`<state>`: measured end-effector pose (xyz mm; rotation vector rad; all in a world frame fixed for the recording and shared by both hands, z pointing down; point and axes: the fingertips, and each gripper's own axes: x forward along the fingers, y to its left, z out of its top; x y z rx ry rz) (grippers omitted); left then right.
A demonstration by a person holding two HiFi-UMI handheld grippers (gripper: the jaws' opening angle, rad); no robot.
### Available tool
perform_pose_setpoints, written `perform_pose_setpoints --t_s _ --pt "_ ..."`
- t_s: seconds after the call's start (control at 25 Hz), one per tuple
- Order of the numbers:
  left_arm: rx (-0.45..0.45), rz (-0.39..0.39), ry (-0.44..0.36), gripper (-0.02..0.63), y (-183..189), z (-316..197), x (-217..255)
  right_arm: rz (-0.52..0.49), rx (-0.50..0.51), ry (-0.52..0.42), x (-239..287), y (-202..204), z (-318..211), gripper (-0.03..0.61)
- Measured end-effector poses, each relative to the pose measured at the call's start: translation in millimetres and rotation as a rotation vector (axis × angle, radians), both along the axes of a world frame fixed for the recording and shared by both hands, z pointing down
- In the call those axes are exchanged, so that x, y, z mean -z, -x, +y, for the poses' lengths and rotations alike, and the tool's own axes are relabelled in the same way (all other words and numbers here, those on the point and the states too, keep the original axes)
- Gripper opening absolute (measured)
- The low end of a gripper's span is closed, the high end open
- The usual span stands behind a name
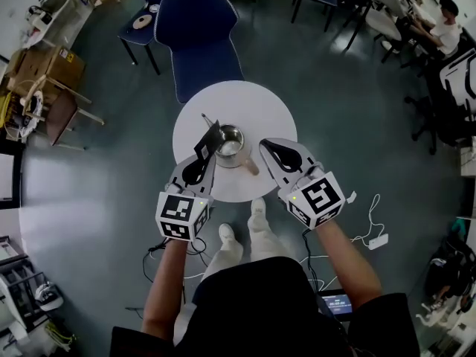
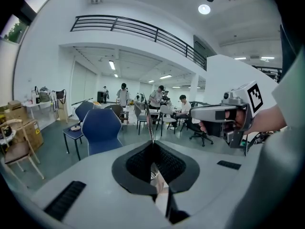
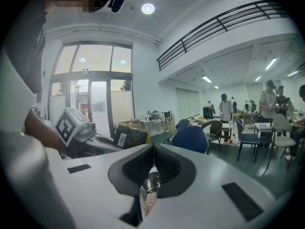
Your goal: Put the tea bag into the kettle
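Observation:
A small steel kettle (image 1: 230,143) with a wooden handle stands open-topped in the middle of the round white table (image 1: 245,99). My left gripper (image 1: 215,133) hovers at the kettle's left rim, shut on the tea bag (image 1: 207,123), a thin flat piece sticking out past the jaw tips. In the left gripper view the tea bag (image 2: 151,125) rises edge-on from the left gripper (image 2: 152,144). My right gripper (image 1: 266,146) is just right of the kettle, over its handle. The right gripper (image 3: 153,148) has its jaws together with nothing between them, and the kettle (image 3: 149,185) shows below.
A blue chair (image 1: 201,36) stands at the table's far side, with a second chair and a small side table behind it. The person's legs and shoes (image 1: 255,216) are at the near edge. Cables and a power strip (image 1: 376,240) lie on the floor to the right.

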<state>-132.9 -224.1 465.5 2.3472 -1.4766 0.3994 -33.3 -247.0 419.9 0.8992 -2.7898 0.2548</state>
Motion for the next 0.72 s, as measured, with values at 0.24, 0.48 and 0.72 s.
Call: perform_pose_setpoints --t_s 0.24,0.48,0.72 --pt "0.001 -0.024 0.078 0.015 -7.6 -17.4 -31.8 -0.006 -0.008 0.039 -20.7 -11.0 -16.0 0.018" --pt "0.012 -0.053 0.152 0.015 -11.9 -29.6 -59.1 -0.008 -0.006 0.067 -40.3 -19.5 -26.8 0.018" --pt "0.012 -0.064 0.188 0.015 -12.4 -36.8 -71.8 -0.016 -0.005 0.089 -51.0 -19.3 -34.3 0.018"
